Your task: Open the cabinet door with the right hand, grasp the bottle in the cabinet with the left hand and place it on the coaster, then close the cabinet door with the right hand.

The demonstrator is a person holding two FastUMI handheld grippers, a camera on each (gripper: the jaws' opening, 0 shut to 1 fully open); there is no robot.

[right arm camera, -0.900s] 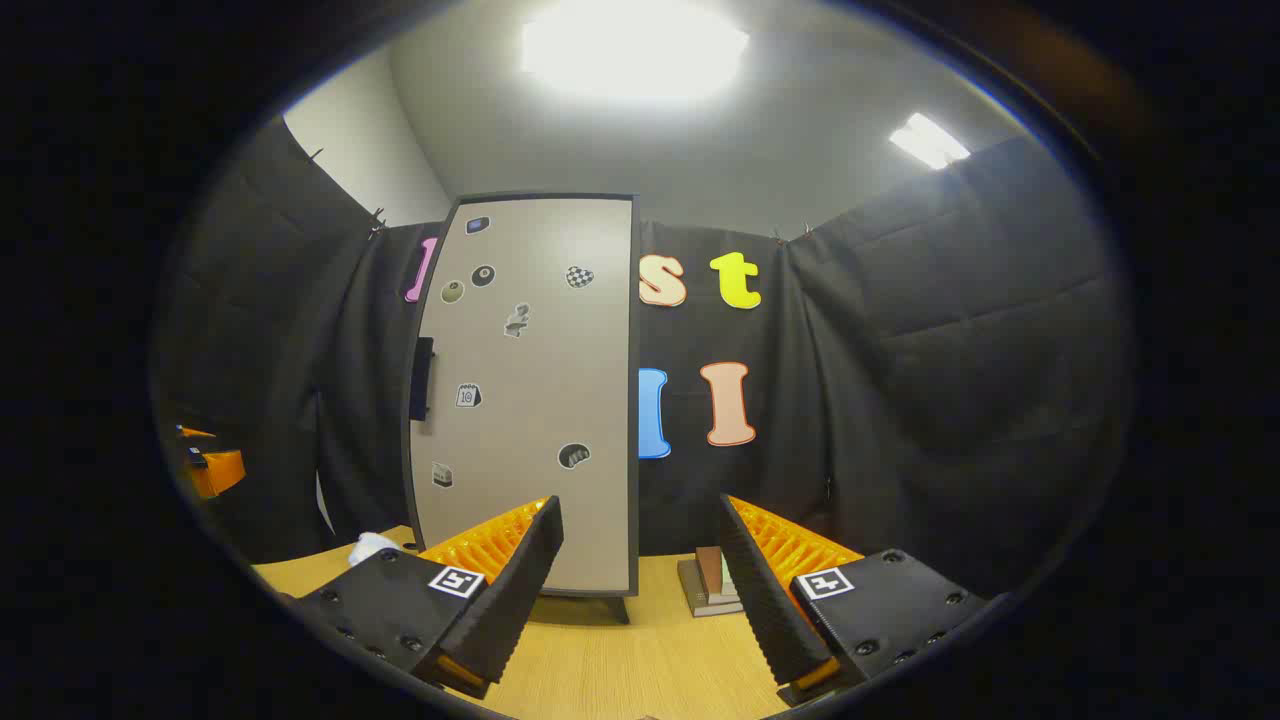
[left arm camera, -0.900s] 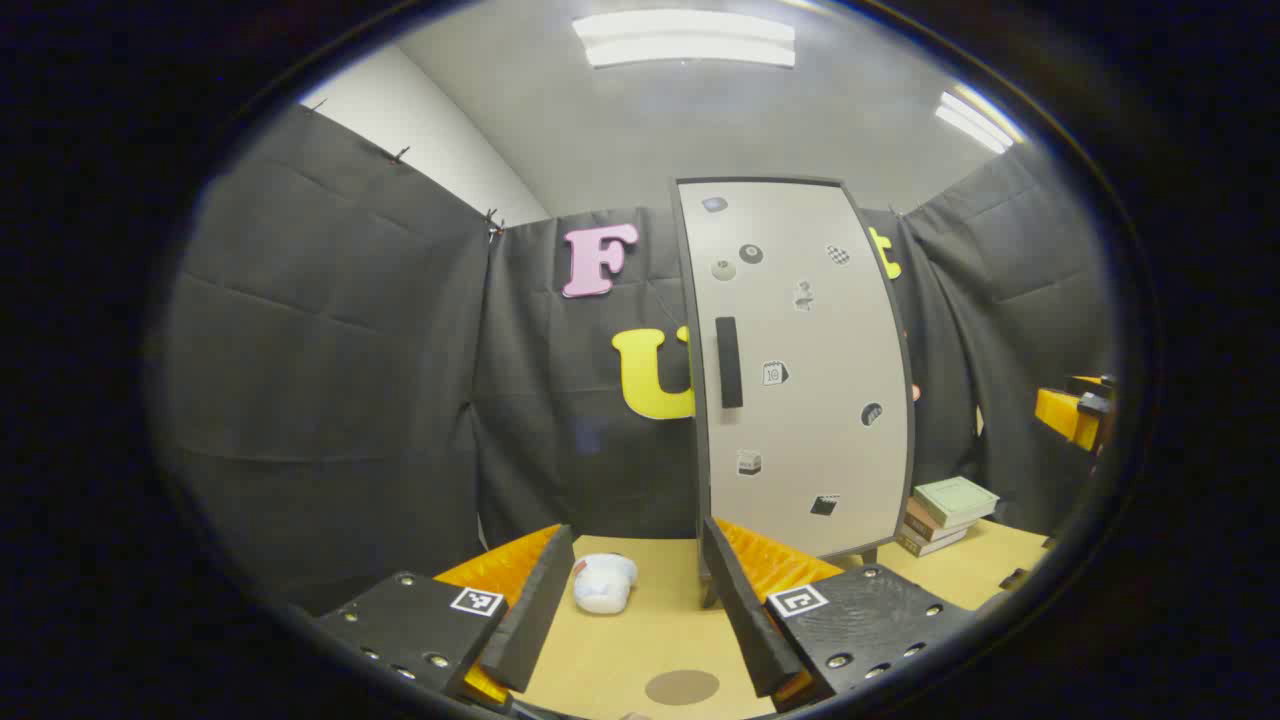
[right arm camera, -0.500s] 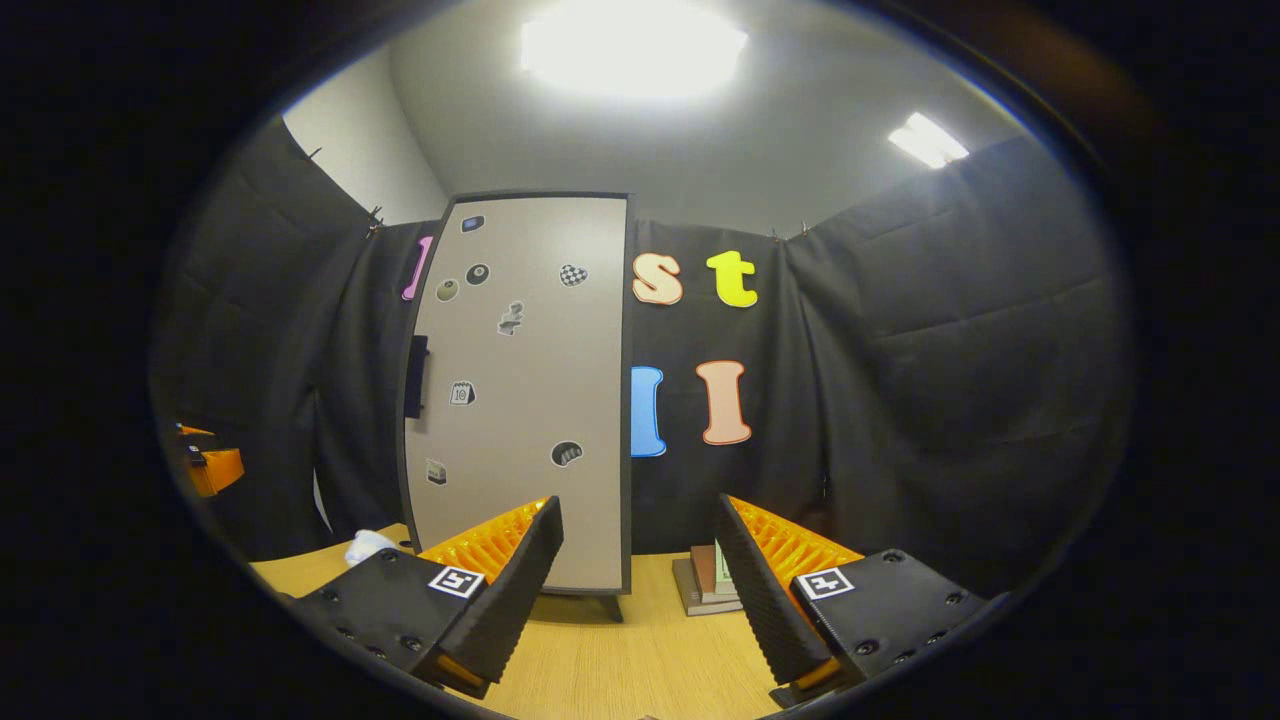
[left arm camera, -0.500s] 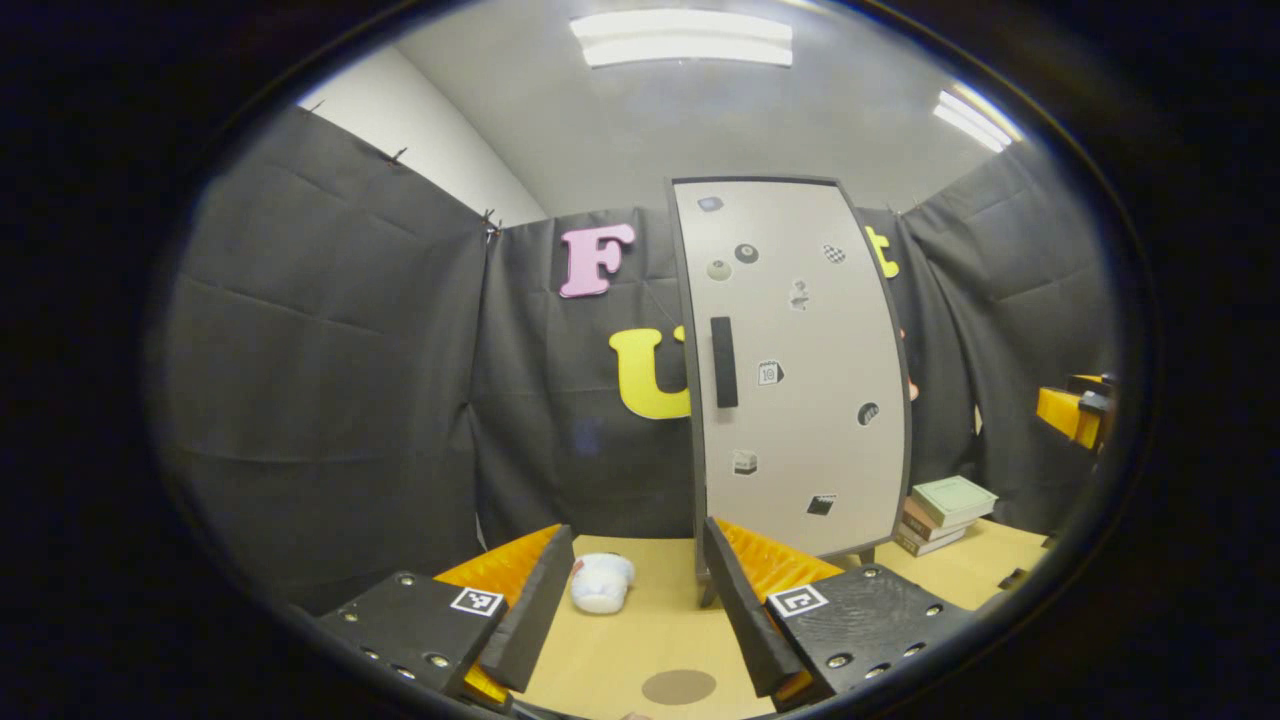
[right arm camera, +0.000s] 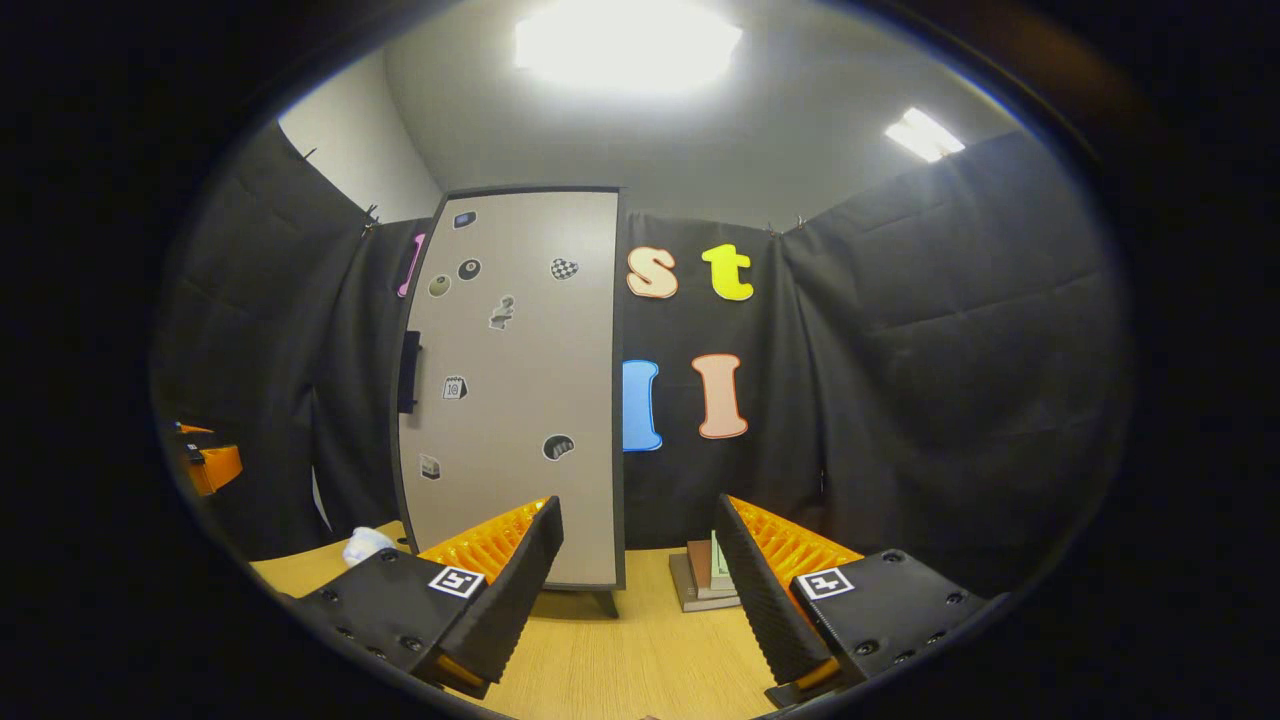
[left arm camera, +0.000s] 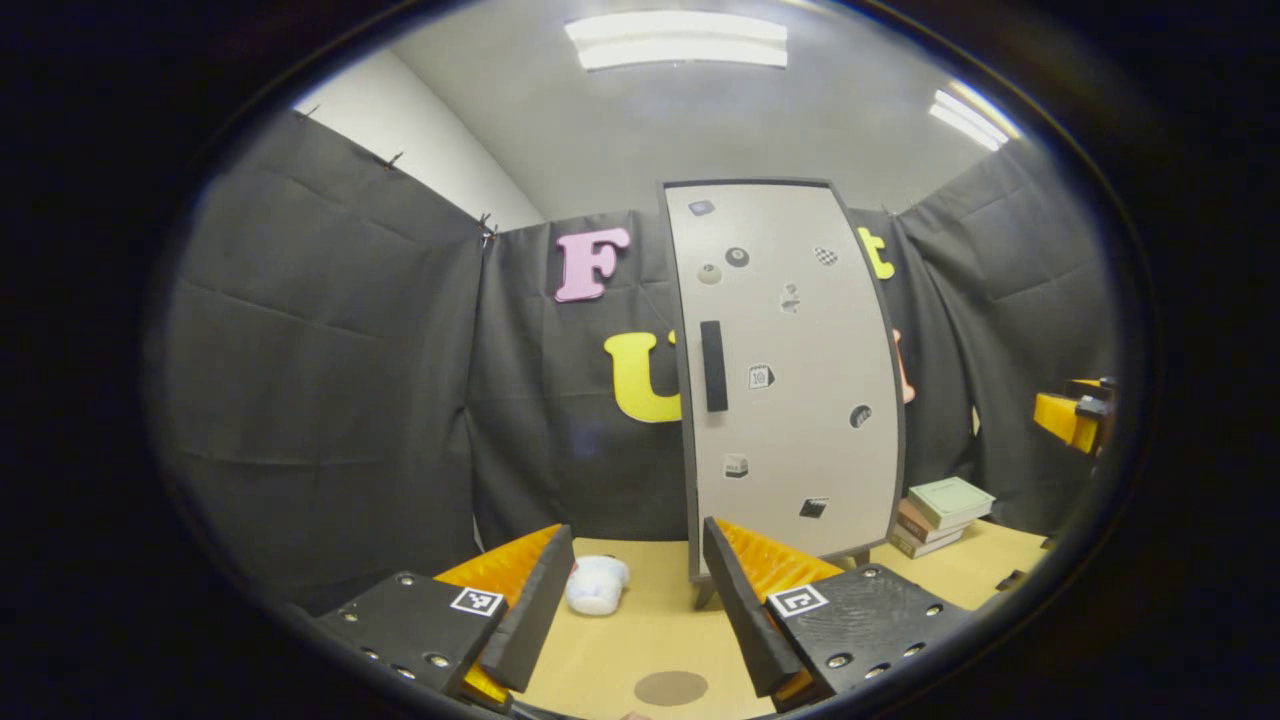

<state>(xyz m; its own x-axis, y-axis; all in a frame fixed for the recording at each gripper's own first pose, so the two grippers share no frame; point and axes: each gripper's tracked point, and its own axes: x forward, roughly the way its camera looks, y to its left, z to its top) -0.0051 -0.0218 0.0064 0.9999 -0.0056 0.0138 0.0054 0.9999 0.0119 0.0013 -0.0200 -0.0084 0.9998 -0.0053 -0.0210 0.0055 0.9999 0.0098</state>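
I judged that none of the task had been done at this moment: the cabinet door (left arm camera: pixel 790 370) stood flat and closed in its dark frame, with its dark handle (left arm camera: pixel 713 366) near the left edge as the left gripper view showed it, and nothing was touching that handle. My right gripper (right arm camera: pixel 640 580) hung with its fingers spread wide and nothing between them, pointed at the lower right part of the cabinet (right arm camera: pixel 520 380) and well apart from the handle (right arm camera: pixel 408 372), which sat far over on the door's other edge. My left gripper (left arm camera: pixel 628 600) was likewise spread wide and held nothing, low over the table (left arm camera: pixel 620 650). I could not see the bottle; going by the task it should have been inside the cabinet, behind the closed door, but the pictures gave me no way to confirm that. The coaster (left arm camera: pixel 671 687), a round brown disc, lay bare on the table just ahead of my left gripper, between its fingers in that view. A white crumpled thing (left arm camera: pixel 597 585) lay farther back on the table, and a stack of books (left arm camera: pixel 945 512) sat beside the cabinet's right side. So everything was left to do, as I read it: opening the door, fetching the bottle, setting it on the coaster and closing up.
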